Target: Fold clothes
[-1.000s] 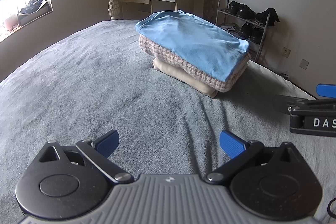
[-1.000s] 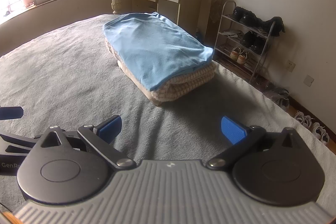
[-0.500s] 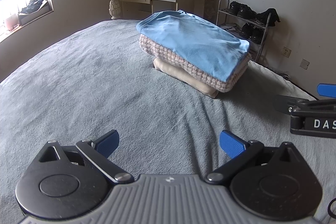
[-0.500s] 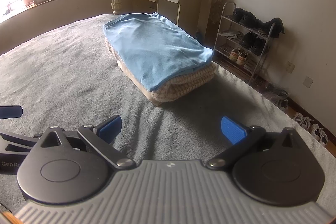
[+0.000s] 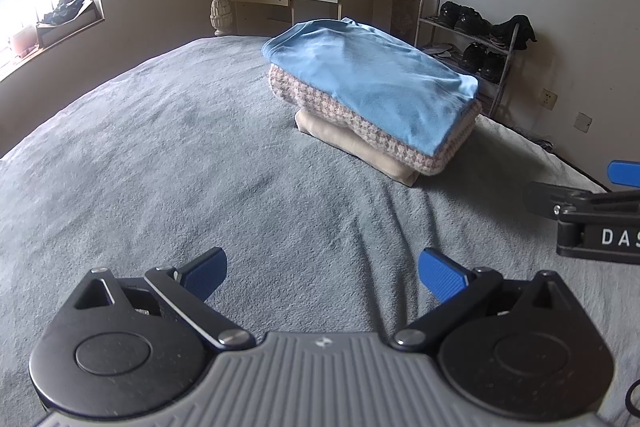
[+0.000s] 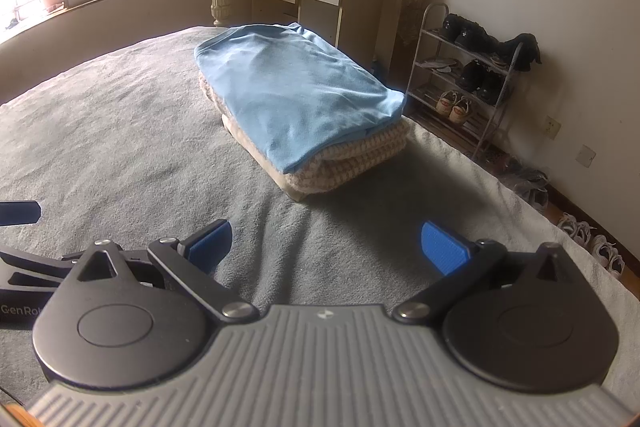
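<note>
Looking across the grey bedspread (image 5: 168, 155), I see it bare around me, with the folded stack (image 6: 312, 147) sitting ahead toward the bed's far right edge: blue shirt (image 5: 372, 83) on top, knitted piece (image 5: 360, 125) under it, beige garment (image 5: 360, 147) at the bottom. My left gripper (image 5: 322, 273) hovers with jaws spread, gripping nothing; my right gripper (image 6: 326, 241) likewise, wide and empty. No unfolded garment shows, so I judge this pile done. If I tidy it, I'd press the shirt's overhanging near corner square, gently, without toppling the stack.
</note>
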`<state>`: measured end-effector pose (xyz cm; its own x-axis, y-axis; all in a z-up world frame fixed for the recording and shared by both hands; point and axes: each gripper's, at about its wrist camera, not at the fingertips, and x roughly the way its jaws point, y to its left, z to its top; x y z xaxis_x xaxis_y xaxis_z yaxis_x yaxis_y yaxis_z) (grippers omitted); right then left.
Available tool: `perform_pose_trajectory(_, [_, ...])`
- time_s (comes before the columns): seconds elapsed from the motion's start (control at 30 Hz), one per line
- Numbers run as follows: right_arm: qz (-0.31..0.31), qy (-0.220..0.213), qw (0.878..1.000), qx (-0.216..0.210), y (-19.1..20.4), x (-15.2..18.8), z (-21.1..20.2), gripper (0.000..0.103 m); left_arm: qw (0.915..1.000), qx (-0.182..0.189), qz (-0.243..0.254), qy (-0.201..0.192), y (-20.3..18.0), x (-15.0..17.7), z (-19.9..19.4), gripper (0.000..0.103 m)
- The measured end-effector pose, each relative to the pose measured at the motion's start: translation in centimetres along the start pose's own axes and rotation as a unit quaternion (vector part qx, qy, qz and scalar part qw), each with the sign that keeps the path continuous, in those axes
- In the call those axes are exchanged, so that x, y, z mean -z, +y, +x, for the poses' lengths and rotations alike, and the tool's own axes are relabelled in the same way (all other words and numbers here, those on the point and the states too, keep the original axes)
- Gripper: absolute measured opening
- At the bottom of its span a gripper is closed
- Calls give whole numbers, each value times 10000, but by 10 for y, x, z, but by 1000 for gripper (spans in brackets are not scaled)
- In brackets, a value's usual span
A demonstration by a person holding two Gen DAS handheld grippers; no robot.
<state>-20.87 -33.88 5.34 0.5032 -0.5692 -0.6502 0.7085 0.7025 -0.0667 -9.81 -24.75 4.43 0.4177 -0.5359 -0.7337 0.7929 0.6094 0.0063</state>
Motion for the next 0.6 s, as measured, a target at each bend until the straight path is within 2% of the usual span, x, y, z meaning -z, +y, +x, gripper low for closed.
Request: perform_pose_trajectory(0.6, [-40, 4, 10000, 6, 1, 0, 0, 102, 10000, -17, -31, 2, 2, 0, -1, 102])
